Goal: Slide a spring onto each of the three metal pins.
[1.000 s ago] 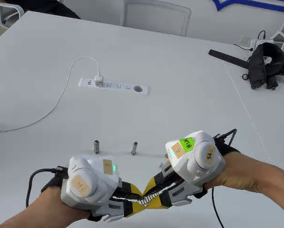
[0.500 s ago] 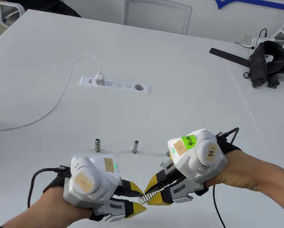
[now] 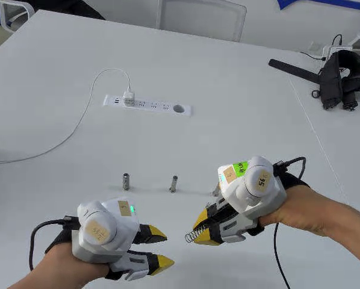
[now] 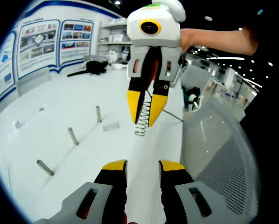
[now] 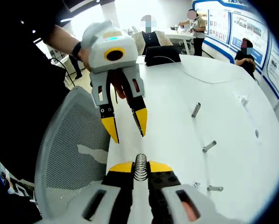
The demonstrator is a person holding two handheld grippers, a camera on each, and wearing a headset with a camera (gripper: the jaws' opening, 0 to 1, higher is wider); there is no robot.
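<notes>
Your R claw point(image 3: 201, 229) clamps the spring point(image 3: 192, 236), axis near-flat, pointing at your open, empty L claw point(image 3: 162, 247); upright bare pin point(image 3: 173, 183) sits nearer R.

my right claw point(image 3: 201, 229) blocks most of the third pin point(image 3: 215, 192) in the head view; just a sliver shows beside the casing. the spring point(image 3: 191, 235) runs back between my jaws, so its rear end is hidden. my left hand point(image 3: 55, 270) is cut by the bottom edge. the cable point(image 3: 77, 123) runs off the left edge, the chair point(image 3: 201, 19) off the top.
</notes>
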